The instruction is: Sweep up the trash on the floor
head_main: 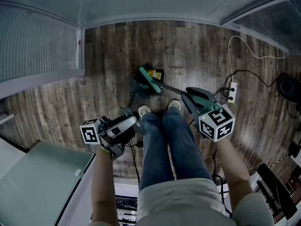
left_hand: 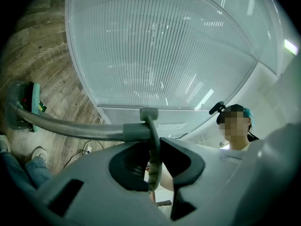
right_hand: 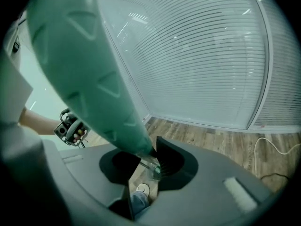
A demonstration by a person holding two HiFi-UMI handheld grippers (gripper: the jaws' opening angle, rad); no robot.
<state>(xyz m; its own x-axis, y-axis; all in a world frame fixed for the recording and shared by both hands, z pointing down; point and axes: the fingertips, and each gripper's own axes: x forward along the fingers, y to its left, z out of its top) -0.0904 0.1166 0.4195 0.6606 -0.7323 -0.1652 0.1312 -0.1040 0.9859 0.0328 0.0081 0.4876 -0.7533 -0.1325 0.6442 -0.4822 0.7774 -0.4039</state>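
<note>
Head view: the yellow-and-black wrapper lies just beyond the dustpan, beside the green broom head. It is best drawn in with short strokes, the pan's lip kept flat. Left gripper view: the left gripper pinches the dustpan's handle loop. Right gripper view: the right gripper is clamped on the broom handle. The wrapper's print is unreadable.

Brown wood-grain floor planks carry a teal broom head, a dark grey dustpan and a yellow-and-black wrapper. The broom handle is mint green, the dustpan handle plain grey. Blue jeans, white shoes. Black squares pattern the white marker cubes.
</note>
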